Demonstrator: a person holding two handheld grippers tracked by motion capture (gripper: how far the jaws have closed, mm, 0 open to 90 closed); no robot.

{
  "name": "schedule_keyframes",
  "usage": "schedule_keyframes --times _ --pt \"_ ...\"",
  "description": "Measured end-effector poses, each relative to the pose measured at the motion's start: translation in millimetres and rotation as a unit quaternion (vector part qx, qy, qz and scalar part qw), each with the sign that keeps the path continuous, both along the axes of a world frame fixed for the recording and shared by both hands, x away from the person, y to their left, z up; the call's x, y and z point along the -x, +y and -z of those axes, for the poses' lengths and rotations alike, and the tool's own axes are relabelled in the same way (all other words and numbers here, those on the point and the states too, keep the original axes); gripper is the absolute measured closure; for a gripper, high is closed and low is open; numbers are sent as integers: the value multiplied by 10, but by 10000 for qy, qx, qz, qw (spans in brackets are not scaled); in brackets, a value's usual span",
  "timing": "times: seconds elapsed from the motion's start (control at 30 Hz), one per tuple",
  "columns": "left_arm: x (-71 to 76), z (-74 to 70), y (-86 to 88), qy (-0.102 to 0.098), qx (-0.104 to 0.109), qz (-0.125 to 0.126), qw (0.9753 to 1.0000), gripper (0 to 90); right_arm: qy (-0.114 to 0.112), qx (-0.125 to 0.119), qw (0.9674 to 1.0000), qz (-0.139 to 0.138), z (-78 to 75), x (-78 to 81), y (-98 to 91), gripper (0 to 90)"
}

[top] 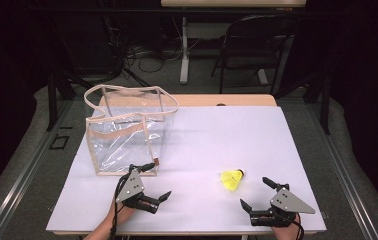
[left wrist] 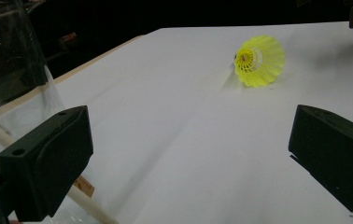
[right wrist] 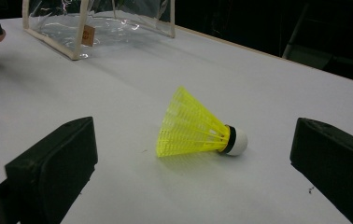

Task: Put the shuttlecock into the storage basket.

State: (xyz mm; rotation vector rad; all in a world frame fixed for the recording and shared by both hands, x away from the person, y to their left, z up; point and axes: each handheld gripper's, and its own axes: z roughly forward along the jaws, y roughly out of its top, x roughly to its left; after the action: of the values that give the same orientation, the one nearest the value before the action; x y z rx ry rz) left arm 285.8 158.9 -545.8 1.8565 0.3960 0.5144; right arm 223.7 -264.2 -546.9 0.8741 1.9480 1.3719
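Observation:
A yellow shuttlecock [top: 232,179] with a white cork tip lies on its side on the white table [top: 217,130], right of centre near the front. My right gripper [top: 255,192] stands open just right of it and nearer the front edge. In the right gripper view the shuttlecock [right wrist: 198,128] lies ahead between the wide-apart jaws, untouched. My left gripper [top: 158,180] is open at the front left, beside the corner of a clear plastic bag [top: 127,130] with beige trim. From the left gripper view the shuttlecock [left wrist: 258,60] lies farther off, and the bag [left wrist: 6,60] is at the left.
The bag stands upright with its mouth open and handles up. Wooden table edges show at the back [top: 227,100] and front. A folding chair [top: 257,45] and a table leg [top: 184,50] stand on the floor beyond the table.

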Motion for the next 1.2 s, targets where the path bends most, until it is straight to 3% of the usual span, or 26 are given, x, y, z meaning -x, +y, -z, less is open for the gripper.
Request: schedule_keyframes --times 0.67,0.87,1.2 --pt "-126 -38 -308 162 -154 365 9991 1 20 -8 10000 2 5 -5 3 2" --pt "-191 -38 -433 321 -337 330 9984 2 49 -6 10000 2 8 -8 2 3" --pt "-319 -53 -640 542 -378 424 9969 2 53 5 10000 -21 11 -6 5 3"
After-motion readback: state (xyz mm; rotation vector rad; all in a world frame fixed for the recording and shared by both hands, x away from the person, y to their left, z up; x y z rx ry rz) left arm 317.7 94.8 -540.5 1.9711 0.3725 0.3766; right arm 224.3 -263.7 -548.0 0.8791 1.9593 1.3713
